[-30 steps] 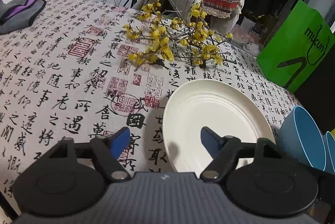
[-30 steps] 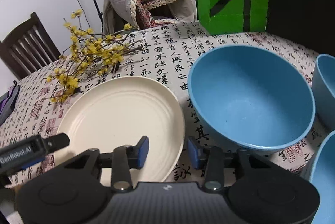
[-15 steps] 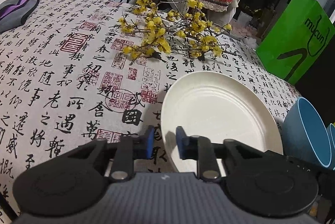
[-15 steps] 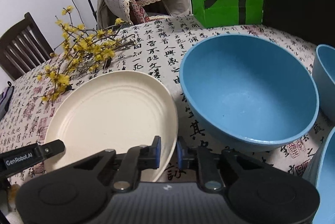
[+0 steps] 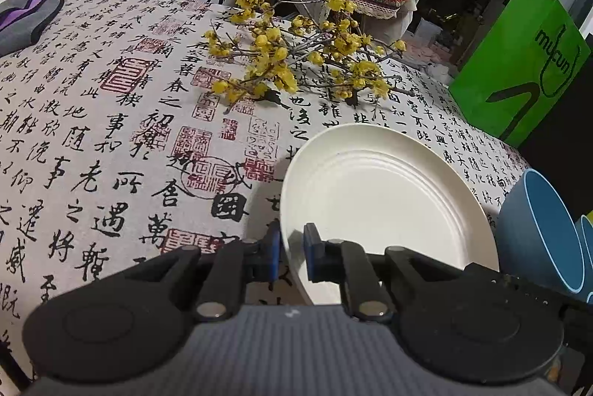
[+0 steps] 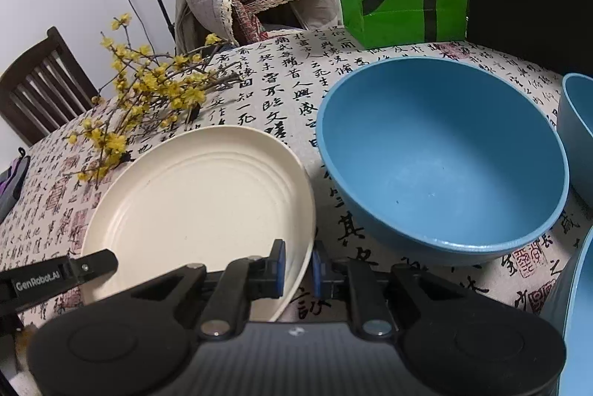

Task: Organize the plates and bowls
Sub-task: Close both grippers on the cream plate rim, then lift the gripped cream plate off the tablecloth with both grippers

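Cream plate [image 6: 196, 196] is lying on the calligraphy-print tablecloth [image 5: 111, 136], just beside the large blue bowl [image 6: 441, 159]. You are closing your left gripper [image 5: 291, 249] over its left rim, pads pressing either side. Your right gripper [image 6: 298, 266] is clamping the right rim. Yellow blossom branches [image 5: 296, 59] are lying beyond.

Left claw [image 5: 291, 248] closing, right claw [image 6: 298, 264] clamped on plate [image 6: 200, 196] rim.
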A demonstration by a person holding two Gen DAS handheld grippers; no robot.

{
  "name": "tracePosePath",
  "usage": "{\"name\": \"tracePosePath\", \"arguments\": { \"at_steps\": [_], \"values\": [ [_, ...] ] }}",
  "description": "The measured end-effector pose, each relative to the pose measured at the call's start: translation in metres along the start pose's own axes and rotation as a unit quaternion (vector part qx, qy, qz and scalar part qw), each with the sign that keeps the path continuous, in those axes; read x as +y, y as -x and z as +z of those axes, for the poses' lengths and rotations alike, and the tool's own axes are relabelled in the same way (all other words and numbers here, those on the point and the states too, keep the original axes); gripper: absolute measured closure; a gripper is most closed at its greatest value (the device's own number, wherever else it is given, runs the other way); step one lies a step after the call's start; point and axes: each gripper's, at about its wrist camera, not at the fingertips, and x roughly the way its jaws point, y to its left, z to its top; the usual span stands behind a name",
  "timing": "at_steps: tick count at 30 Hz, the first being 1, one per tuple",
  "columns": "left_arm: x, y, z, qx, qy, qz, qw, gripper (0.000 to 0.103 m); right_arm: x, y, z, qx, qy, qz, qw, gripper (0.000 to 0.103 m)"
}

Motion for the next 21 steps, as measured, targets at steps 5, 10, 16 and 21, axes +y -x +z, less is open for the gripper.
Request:
{"name": "tracePosePath", "arguments": {
  "at_steps": [5, 10, 16, 21],
  "values": [
    [-0.0004, -0.0001, 0.0001, 0.000, -0.003, 0.002, 1.0000, 0.090, 0.0005, 0.0011, -0.0011, -0.001, 0.010, 0.002, 1.000, 0.089],
    [-0.0042, 0.0027, -0.0008, -0.009, -0.019, 0.018, 0.9996, 0.090, 0.0020, 0.0049, -0.0025, -0.002, 0.026, 0.006, 1.000, 0.089],
    [-0.0034, 0.0023, -0.0007, -0.010, -0.019, 0.015, 0.9997, 0.090, 0.0008, 0.0020, -0.0005, 0.000, 0.025, 0.005, 1.000, 0.089],
    [-0.0002, -0.0005, -0.0005, -0.004, -0.010, 0.006, 0.9999, 0.089, 0.0002, -0.0005, 0.0024, -0.004, 0.022, -0.003, 1.000, 0.086]
  ]
}}
